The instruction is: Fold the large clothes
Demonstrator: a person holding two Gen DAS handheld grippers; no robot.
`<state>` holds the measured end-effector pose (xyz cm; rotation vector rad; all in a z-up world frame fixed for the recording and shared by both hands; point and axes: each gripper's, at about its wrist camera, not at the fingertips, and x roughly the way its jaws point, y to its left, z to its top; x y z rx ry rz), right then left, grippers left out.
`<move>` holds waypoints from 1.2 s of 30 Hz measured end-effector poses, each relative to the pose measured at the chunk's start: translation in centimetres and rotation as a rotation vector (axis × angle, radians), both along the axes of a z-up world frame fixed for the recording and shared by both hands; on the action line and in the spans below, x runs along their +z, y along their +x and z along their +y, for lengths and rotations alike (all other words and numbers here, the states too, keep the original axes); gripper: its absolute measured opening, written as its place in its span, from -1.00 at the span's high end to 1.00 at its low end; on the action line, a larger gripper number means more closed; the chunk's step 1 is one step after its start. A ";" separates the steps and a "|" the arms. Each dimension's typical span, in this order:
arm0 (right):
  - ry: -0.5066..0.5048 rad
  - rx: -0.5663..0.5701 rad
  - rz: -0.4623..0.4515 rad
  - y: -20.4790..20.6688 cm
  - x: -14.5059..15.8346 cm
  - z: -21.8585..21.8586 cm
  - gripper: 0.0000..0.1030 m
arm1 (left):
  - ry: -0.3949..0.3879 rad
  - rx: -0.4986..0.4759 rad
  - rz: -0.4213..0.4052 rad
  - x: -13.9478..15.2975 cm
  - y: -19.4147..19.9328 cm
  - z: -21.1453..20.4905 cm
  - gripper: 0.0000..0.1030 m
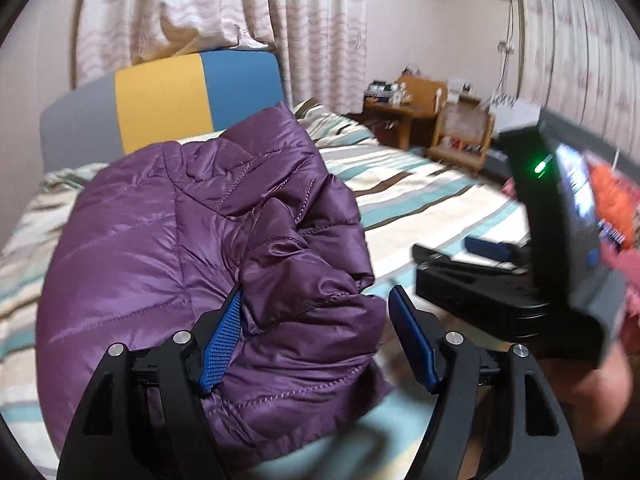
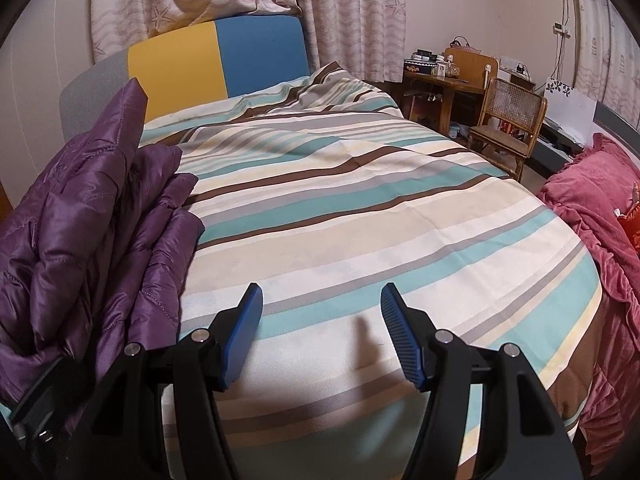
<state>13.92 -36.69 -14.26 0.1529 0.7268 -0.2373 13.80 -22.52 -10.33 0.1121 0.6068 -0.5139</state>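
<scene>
Jacket: we see the purple quilted jacket [image 1: 192, 240] bunched in a thick heap on the left part of the bed [image 2: 360, 208], over the striped cover.
Left gripper: our left gripper [image 1: 316, 312] stands spread, its blue pads apart; a fold of the jacket lies between them, touching the left pad [image 1: 224, 340], while the right pad is clear of the cloth. We see no pinch.
Right gripper: our right gripper [image 2: 322, 300] stands spread over bare striped cover, nothing between its pads. In the left wrist view its black body sits to the right, blurred.
Bed: striped in cream, teal, brown and grey, with a grey, yellow and blue headboard [image 2: 216, 56].
Right edge: a pink ruffled blanket [image 2: 592, 216] hangs beside the bed.
Background: patterned curtains [image 2: 352, 12], a wooden desk [image 2: 448, 84], a cane chair [image 2: 508, 120].
</scene>
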 end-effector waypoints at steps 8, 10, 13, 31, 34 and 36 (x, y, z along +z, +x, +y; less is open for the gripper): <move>-0.017 0.023 -0.001 -0.2 0.1 0.8 -0.19 | -0.132 -0.114 0.087 -0.1 -0.5 1.3 -0.38; -0.021 0.023 -0.001 -0.3 0.2 0.9 -0.19 | -0.173 -0.130 0.114 0.0 -0.5 2.0 -0.38; -0.024 0.024 0.000 -0.3 0.2 0.9 -0.19 | -0.249 -0.117 0.133 1.0 -0.9 3.3 -0.38; -0.035 0.054 -0.001 -0.7 0.2 1.6 -0.20 | -0.424 0.331 0.061 3.6 -1.0 14.4 -0.58; -0.037 0.059 0.003 -0.7 0.0 1.7 -0.21 | -0.448 0.446 0.095 2.8 0.0 16.9 -0.65; -0.036 0.064 0.006 -0.7 -0.1 1.8 -0.21 | -0.417 0.477 0.132 2.0 1.3 17.3 -0.65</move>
